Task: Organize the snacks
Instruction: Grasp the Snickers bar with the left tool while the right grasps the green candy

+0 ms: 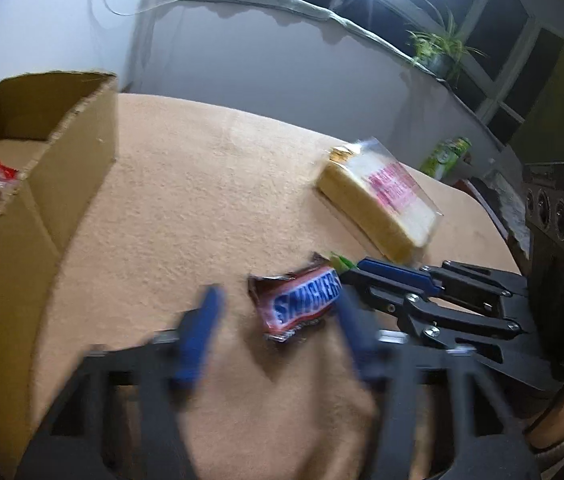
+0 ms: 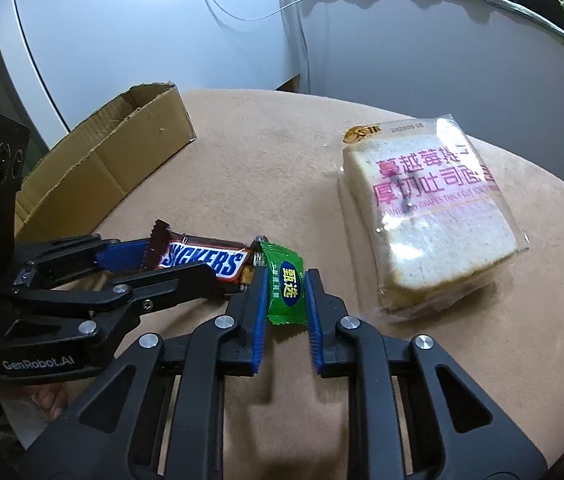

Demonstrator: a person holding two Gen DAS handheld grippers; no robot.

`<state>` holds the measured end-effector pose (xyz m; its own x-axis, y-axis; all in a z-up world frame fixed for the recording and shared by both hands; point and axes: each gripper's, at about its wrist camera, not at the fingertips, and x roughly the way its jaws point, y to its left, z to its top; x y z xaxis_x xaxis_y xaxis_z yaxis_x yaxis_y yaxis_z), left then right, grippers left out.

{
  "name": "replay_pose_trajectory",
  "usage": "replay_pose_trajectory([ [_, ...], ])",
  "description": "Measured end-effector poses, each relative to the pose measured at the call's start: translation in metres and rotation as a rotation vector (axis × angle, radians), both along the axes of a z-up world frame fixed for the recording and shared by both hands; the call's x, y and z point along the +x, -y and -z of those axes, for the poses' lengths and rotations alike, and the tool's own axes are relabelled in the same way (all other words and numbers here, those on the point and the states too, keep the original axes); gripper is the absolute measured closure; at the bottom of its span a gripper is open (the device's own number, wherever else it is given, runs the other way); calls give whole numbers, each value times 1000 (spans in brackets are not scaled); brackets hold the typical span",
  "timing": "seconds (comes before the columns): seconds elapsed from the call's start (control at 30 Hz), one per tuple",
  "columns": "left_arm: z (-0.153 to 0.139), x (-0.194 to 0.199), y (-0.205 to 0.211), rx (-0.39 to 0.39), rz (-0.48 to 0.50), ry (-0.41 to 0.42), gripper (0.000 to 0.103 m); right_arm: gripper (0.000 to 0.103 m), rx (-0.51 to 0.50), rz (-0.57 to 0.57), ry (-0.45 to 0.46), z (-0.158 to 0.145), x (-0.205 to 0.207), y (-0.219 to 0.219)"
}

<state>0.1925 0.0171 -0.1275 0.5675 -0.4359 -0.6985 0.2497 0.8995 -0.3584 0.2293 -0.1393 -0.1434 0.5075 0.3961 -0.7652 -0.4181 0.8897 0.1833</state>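
— Two tools, which snack for each? The right tool [image 2: 285,280] is clenched on the green candy [image 2: 286,286]; the left tool [image 1: 278,320] straddles the chocolate bar [image 1: 301,300] on the tabletop [image 2: 262,160].

— Is the left gripping? Unclear. The bar lies crosswise between its fingers; the box [image 1: 22,200] sits further left.

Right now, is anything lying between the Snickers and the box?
Nothing visible. The Snickers lies between the left gripper fingers, and only bare cloth stretches from it to the box. The green candy and the bread sit on the far side, away from that path.
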Motion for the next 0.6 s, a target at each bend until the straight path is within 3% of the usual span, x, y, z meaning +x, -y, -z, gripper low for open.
replay_pose_trajectory([
  [0.2,-2,-9,-8,-43,9,11,73,85,15,35,17,-5,-14,14],
  [0.6,-11,-62,-23,-122,-19,50,74,85,89,105,47,-18,-76,43],
])
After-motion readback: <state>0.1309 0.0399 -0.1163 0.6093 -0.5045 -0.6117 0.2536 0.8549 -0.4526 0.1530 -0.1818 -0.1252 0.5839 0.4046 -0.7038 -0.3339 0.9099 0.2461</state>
